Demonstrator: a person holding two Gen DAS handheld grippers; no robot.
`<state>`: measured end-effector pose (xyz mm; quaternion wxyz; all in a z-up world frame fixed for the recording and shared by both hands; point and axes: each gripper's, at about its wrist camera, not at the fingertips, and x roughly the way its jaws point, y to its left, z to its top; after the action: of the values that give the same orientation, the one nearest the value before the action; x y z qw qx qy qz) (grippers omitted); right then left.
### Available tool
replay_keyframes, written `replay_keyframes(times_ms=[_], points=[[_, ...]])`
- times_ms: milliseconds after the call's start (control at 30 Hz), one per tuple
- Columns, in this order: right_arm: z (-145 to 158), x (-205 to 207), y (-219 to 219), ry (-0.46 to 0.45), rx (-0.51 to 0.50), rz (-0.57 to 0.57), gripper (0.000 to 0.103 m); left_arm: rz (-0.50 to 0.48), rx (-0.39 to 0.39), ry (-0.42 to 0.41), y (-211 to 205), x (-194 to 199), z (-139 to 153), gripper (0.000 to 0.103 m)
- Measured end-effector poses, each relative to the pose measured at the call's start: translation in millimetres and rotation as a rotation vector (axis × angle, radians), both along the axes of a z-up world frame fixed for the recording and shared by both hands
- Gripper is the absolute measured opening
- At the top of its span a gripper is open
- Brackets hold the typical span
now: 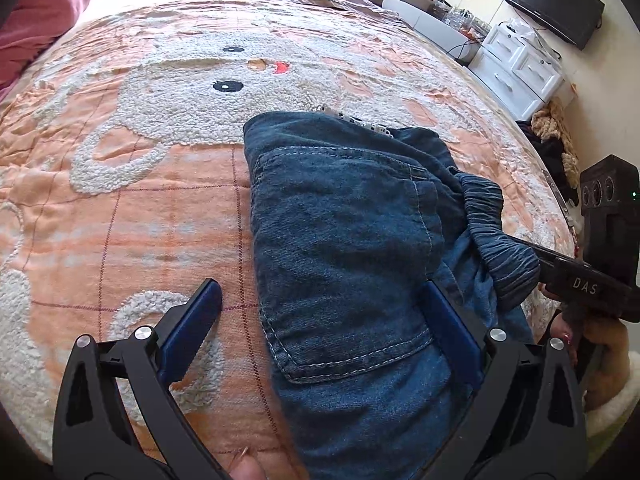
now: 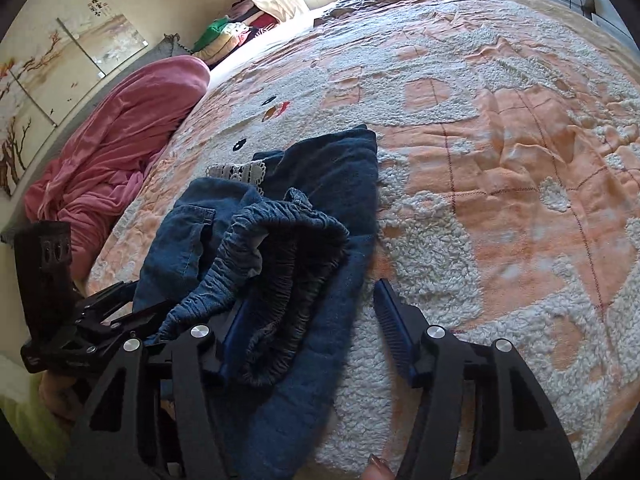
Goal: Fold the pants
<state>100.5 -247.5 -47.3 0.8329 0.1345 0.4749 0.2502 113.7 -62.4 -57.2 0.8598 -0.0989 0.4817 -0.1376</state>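
pants (image 2: 320, 184) dead ahead, long axis running away | waistband (image 2: 280, 248) between parted right gripper (image 2: 308, 320) pads, unclamped | left gripper (image 1: 320, 312) wide apart, straddling pants' left edge

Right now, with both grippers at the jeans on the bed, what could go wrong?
1. The elastic waistband is bunched and flipped up on the jeans; closing there could catch one layer only.
2. The left gripper is open, one finger on the bedspread, so it might pinch that too.
3. The right gripper is open half off the denim.
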Motion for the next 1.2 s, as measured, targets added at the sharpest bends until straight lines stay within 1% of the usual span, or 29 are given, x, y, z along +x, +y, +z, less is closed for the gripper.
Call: replay_keyframes(times_ms=[67,100,133,167,200,233,267,333,367,400,433,533,700,833,967,1100,1200], points=[[-0.1,-1.3,-0.3,-0.003,0.005,-0.002,0.056,-0.001,-0.008,0.002,-1.8,0.2,-0.3,0.093],[0.1,-2.2,0.3,-0.007,0.003,0.000,0.053,-0.005,-0.007,0.000,-2.9,0.0,-0.1,0.092],[0.2,-3.5,1.0,-0.010,0.006,0.001,0.044,-0.009,-0.009,-0.002,-4.0,-0.4,0.3,0.087],[0.0,-4.7,2.0,-0.005,0.027,0.010,0.040,-0.015,-0.012,-0.002,-5.7,-1.1,0.8,0.084],[-0.6,-3.9,2.7,-0.001,0.042,0.014,0.031,-0.024,-0.014,-0.002,-7.6,-1.5,1.8,0.076],[0.0,-4.8,4.2,-0.005,0.048,0.016,0.029,-0.034,-0.020,-0.006,-9.3,-2.1,2.9,0.065],[1.7,-5.8,5.8,-0.018,0.039,0.018,0.027,-0.040,-0.027,-0.008,-11.0,-2.7,4.1,0.061],[5.8,-8.1,8.2,-0.041,0.036,0.018,0.021,-0.047,-0.034,-0.015,-14.1,-3.4,6.7,0.045],[8.6,-10.3,9.9,-0.059,0.022,0.019,0.020,-0.045,-0.030,-0.023,-15.0,-4.0,9.0,0.041],[11.6,-12.7,11.8,-0.080,0.008,0.018,0.019,-0.045,-0.038,-0.031,-15.3,-4.7,11.7,0.033],[15.0,-15.7,13.8,-0.101,0.000,0.018,0.018,-0.046,-0.043,-0.040,-15.1,-5.6,14.7,0.029],[26.1,-21.0,21.3,-0.156,-0.027,0.027,0.015,-0.045,-0.045,-0.056,-14.2,-7.5,21.9,0.026],[48.1,-17.7,39.3,-0.219,-0.051,0.076,0.012,-0.030,-0.061,-0.075,-6.8,-7.3,33.7,0.026],[61.2,-7.8,56.1,-0.247,-0.046,0.109,0.012,-0.002,-0.039,-0.111,6.1,-5.4,46.0,0.026],[71.4,8.5,77.2,-0.274,-0.032,0.139,0.012,0.037,-0.023,-0.137,27.5,4.1,56.9,0.026],[77.0,28.0,99.0,-0.286,-0.018,0.159,0.012,0.060,0.017,-0.165,43.5,16.6,66.1,0.026],[76.6,44.0,110.7,-0.279,-0.012,0.157,0.012,0.066,0.040,-0.171,52.2,27.9,67.2,0.026]])
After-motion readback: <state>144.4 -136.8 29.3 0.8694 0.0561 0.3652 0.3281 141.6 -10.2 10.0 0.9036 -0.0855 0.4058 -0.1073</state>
